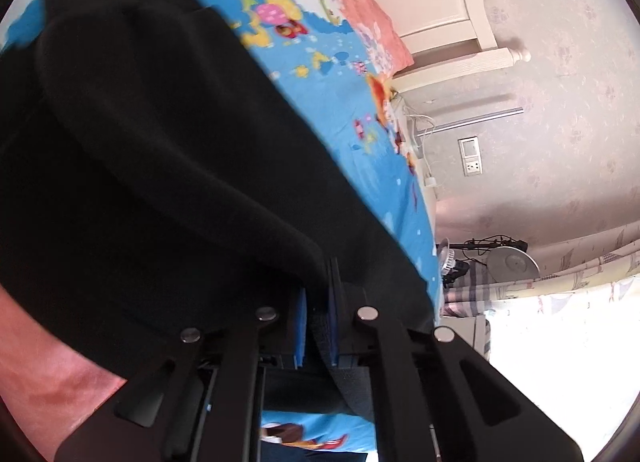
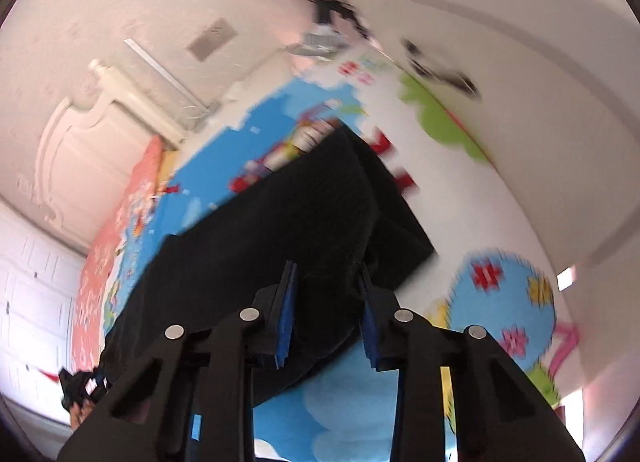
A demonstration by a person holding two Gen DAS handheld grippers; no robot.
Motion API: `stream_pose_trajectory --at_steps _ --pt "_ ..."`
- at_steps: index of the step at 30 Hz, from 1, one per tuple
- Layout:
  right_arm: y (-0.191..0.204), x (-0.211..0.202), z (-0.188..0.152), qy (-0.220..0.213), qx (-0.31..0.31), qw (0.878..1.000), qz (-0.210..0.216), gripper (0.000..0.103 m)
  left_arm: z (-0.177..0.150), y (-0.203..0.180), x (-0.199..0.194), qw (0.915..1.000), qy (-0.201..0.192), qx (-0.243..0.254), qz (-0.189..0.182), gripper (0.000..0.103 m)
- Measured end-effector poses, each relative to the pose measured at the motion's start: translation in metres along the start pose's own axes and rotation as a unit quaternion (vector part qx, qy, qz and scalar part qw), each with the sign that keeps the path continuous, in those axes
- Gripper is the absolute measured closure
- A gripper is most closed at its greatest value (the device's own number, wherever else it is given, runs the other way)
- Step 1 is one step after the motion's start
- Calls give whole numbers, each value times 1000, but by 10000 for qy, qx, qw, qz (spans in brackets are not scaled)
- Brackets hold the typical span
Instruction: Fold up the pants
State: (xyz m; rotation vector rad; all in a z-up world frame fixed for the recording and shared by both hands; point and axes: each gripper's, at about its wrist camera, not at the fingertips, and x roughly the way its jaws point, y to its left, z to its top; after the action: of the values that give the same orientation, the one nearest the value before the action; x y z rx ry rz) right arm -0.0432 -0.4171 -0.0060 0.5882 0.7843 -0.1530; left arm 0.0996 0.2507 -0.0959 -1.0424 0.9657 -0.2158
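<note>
Both grippers, left (image 1: 318, 326) and right (image 2: 326, 318), have fingers pinching the black pants (image 1: 160, 166) above the bed (image 1: 360, 150), lifting one edge to fold it over.

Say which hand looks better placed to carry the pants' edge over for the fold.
Left, probably: the left gripper pinches a thin edge of the pants tightly; the right gripper grips a thick bunch, jaws wider, a less sure hold.

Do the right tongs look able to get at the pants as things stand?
Probably yes: a thick fold of the black pants sits between the pads of the right tongs, seemingly pinched. Nothing else on the sheet lies in the way.
</note>
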Motion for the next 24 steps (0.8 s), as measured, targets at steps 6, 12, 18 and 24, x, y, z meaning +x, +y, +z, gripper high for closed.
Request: stream_pose_trajectory --at_steps 6,12,18,24 --pt "27 -8 39 -389 -467 9978 279 89 -2 -66 -57 9939 -778 762 -157 96" --pt "-42 42 -11 451 -260 9953 -821 89 -66 22 -27 9991 -88 79 395 96" --pt "-37 48 -20 391 -629 9898 -1213 88 -64 48 -34 9987 -416 -287 -24 59" --pt "-28 55 -24 332 -825 9825 -1635 85 -29 84 -61 9903 -982 -957 -233 44"
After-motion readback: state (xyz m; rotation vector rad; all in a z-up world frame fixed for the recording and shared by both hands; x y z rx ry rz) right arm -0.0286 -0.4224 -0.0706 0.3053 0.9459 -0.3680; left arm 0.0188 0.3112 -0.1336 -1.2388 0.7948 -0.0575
